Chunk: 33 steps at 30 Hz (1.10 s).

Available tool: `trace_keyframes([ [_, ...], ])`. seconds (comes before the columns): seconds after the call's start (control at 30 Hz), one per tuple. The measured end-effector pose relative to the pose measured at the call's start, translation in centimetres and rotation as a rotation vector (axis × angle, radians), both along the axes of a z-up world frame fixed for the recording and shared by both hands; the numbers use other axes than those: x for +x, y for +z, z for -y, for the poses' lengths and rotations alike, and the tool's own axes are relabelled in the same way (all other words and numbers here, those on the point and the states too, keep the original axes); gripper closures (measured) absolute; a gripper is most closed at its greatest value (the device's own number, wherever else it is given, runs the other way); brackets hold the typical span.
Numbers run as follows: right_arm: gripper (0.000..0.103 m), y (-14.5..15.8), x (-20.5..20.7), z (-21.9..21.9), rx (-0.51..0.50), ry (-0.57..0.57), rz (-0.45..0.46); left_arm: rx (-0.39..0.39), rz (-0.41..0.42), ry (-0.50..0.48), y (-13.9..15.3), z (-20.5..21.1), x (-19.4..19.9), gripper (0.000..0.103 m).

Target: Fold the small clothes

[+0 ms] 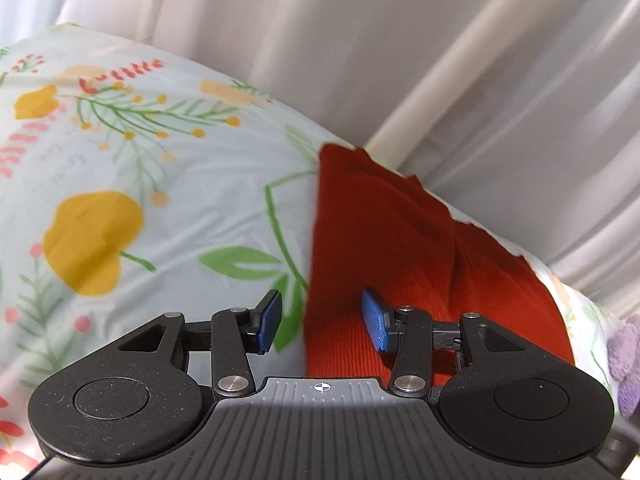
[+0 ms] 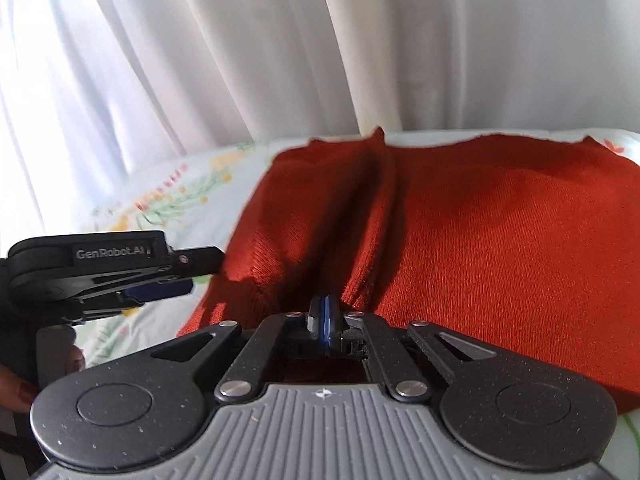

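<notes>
A: Hovering now, left gripper (image 1: 322, 318) with jaws apart and empty over the near edge of the red knit (image 1: 420, 248); right gripper (image 2: 325, 326) pinched closed, whether on a ridge of knit I cannot tell.

B: Risk: a tug bunches it; knit lies on the floral sheet (image 1: 168, 200), far edge close to the curtain (image 2: 280, 60); open room lies left.

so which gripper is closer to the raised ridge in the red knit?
Right. The right gripper is shut at the near end of the ridge. The left gripper is open over the red knit at its side edge.
</notes>
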State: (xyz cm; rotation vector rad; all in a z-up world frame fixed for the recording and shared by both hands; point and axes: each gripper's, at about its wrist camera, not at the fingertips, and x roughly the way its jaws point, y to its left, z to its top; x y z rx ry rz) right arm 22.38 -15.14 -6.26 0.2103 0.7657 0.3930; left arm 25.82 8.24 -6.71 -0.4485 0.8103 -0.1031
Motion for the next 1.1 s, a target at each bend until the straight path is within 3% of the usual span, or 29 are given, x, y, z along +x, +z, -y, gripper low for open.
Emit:
trace_keyframes([
  [0.2, 0.103, 1.4, 0.6, 2.9, 0.118, -0.053, -0.013, -0.037, -0.033, -0.010, 0.5, -1.0, -1.1, 0.047],
  [0.33, 0.094, 1.9, 2.7, 5.9, 0.250, -0.133, -0.066, 0.082, -0.039, 0.123, 2.0, -2.5, -1.7, 0.034],
  [0.43, 0.075, 1.3, 4.8, 7.6, 0.412, -0.128, -0.156, 0.171, -0.058, 0.138, 1.9, -2.4, -0.8, 0.032],
  [0.5, 0.071, 0.6, 6.4, 7.6, 0.494, -0.085, -0.215, 0.167, -0.080, 0.127, 1.3, -2.3, -0.3, 0.030],
  [0.6, 0.064, -0.3, 8.4, 7.1, 0.513, -0.076, -0.263, 0.169, -0.097, 0.118, 0.5, -1.9, -0.1, 0.030],
  [0.7, 0.064, -1.6, 9.8, 6.4, 0.575, -0.049, -0.329, 0.171, -0.106, 0.109, 0.0, -1.8, -0.1, 0.029],
  [0.83, 0.063, -1.0, 9.7, 6.1, 0.525, -0.052, -0.305, 0.179, -0.106, 0.139, 0.3, -2.4, -0.2, 0.029],
  [0.97, 0.057, 0.3, 8.9, 7.7, 0.455, -0.096, -0.237, 0.186, -0.105, 0.160, 0.1, -2.6, -0.1, 0.027],
  [1.03, 0.050, 0.5, 8.7, 8.1, 0.402, -0.121, -0.234, 0.208, -0.104, 0.151, 0.1, -2.1, 0.0, 0.027],
  [1.1, 0.050, 0.4, 8.8, 8.3, 0.399, -0.117, -0.236, 0.236, -0.107, 0.140, 0.0, -1.6, 0.2, 0.026],
])
